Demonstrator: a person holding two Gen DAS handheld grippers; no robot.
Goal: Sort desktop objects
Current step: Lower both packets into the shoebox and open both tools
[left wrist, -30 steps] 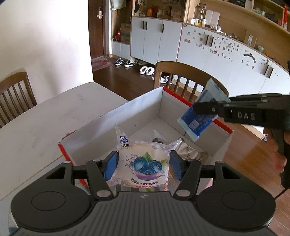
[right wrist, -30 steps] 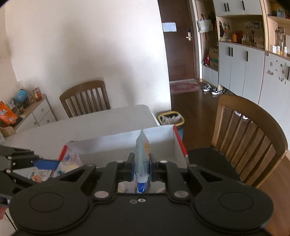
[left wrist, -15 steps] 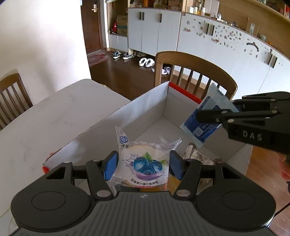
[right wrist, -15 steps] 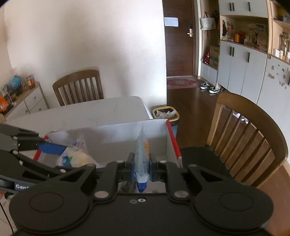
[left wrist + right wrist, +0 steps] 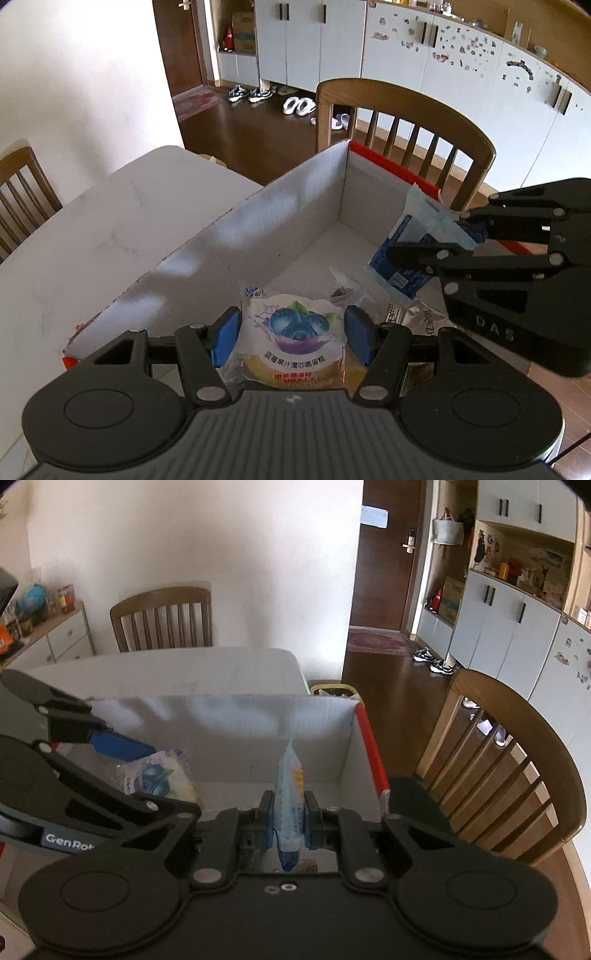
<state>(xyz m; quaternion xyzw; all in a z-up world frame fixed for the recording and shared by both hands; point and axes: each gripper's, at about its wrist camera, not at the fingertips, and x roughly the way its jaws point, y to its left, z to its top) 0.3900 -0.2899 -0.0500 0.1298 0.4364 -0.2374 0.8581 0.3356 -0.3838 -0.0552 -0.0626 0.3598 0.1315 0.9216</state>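
Observation:
A white cardboard box (image 5: 280, 221) with red rims stands on the white table; it also shows in the right wrist view (image 5: 236, 734). My left gripper (image 5: 291, 338) is shut on a blueberry cake packet (image 5: 295, 343) and holds it over the near end of the box. The packet also shows in the right wrist view (image 5: 159, 775). My right gripper (image 5: 289, 821) is shut on a thin blue and white packet (image 5: 290, 805), held edge-up over the box. In the left wrist view this blue packet (image 5: 413, 247) hangs above the box's right side.
Other wrapped items (image 5: 413, 317) lie on the box floor. A wooden chair (image 5: 402, 122) stands just beyond the box. Another chair (image 5: 162, 620) stands at the table's far side. The white table (image 5: 92, 240) spreads to the left of the box.
Both grippers have moved lower and further over the box, each still holding its packet. The box interior fills more of both views.

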